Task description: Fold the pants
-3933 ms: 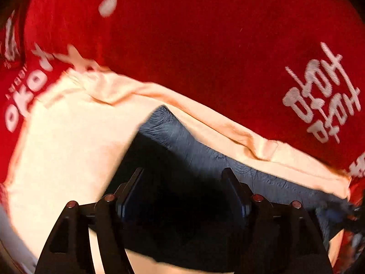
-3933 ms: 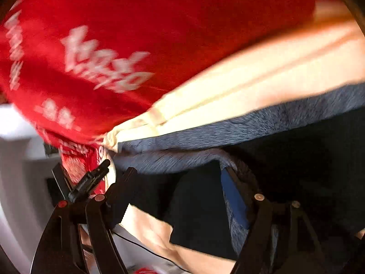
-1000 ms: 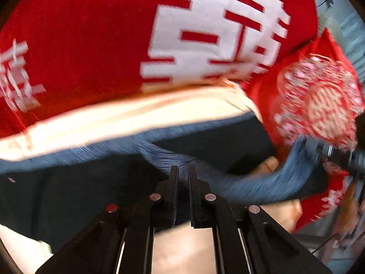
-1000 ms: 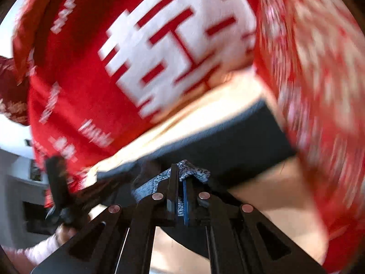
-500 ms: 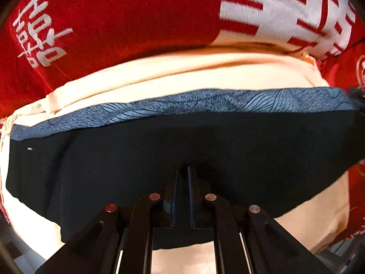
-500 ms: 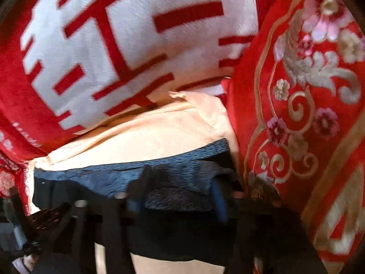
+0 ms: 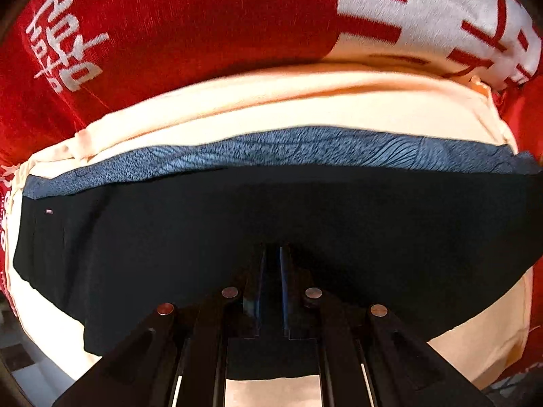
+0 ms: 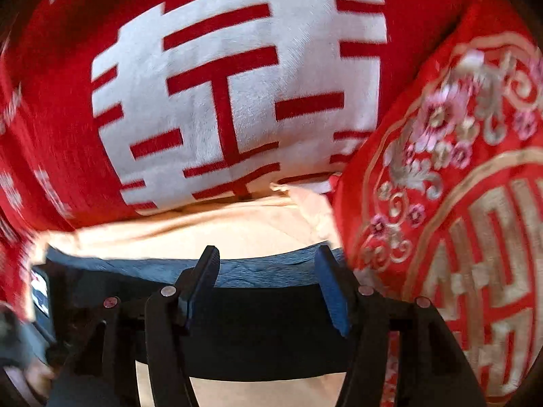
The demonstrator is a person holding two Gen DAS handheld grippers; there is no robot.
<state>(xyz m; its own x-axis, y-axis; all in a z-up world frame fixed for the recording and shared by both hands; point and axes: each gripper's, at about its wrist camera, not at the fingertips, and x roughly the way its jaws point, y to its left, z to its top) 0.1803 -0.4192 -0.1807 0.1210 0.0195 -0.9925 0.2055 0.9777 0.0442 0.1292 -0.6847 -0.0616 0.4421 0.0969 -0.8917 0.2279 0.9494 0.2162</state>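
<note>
Here, no containers in sight; only layered cloth. Pants [image 7: 237,237]: black, smooth, matte, folded flat into a wide band, with a blue-grey heathered strip [image 7: 271,152] along the far edge, finely creased. They lie on a cream sheet [image 7: 305,108], soft, with a hemmed, slightly rumpled border. Beyond that, a red plush blanket [image 7: 186,27] with big white block characters.

Left gripper [image 7: 271,254]: jaws pinched nearly together on the near fold of the black fabric, directly ahead of and under the fingertips.

Right gripper [image 8: 266,268]: jaws have just been opening and now stand well apart; nothing pressed between the pads. Pants lie flat just below and ahead of it, blue-grey strip crossing between the fingertips. To its right, a red satin cushion [image 8: 458,186], embroidered with gold scrolls and pink flowers, touching the sheet's edge.
</note>
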